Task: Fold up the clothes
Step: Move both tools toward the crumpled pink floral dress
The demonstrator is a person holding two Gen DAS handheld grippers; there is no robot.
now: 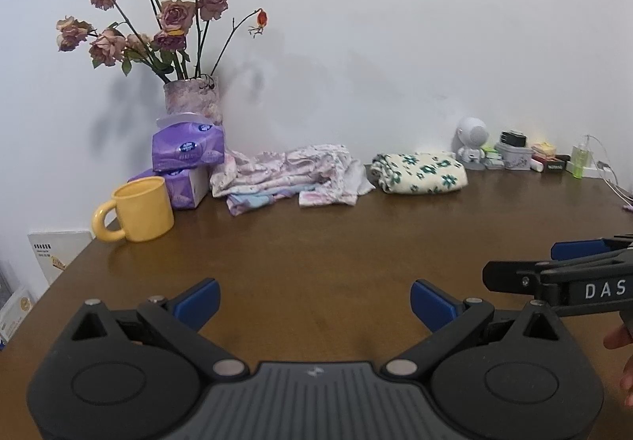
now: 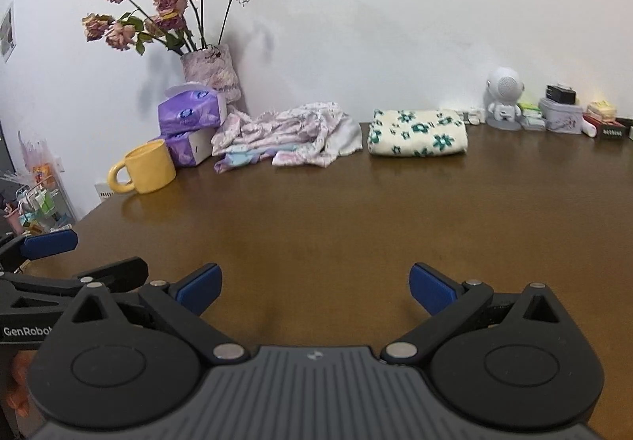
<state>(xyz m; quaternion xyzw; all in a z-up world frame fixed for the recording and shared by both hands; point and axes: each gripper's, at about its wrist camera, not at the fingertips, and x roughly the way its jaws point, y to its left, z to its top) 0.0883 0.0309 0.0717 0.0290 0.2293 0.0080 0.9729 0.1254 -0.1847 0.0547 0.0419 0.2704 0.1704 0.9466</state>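
- The left tongs (image 1: 314, 299) are held wide over the bare brown table (image 1: 316, 250), nothing gripped between the blue pads.
- The right tongs (image 2: 315, 287) are likewise spread wide and empty, beside the left ones and well short of the clothes.
- A yellow mug (image 1: 136, 210) is seen near the table's left edge, handle turned left.
- A crumpled pile of pale floral clothes (image 1: 289, 175) is found at the back of the table, just right of two stacked purple tissue packs (image 1: 186, 163).
- A folded cream cloth with green flowers (image 1: 421, 171) lies right of the pile, apart from it.
- A vase of dried roses (image 1: 194, 99) stands behind the tissue packs, against the wall.
- A small white figure (image 1: 472, 143) and assorted boxes are set in the far right corner.
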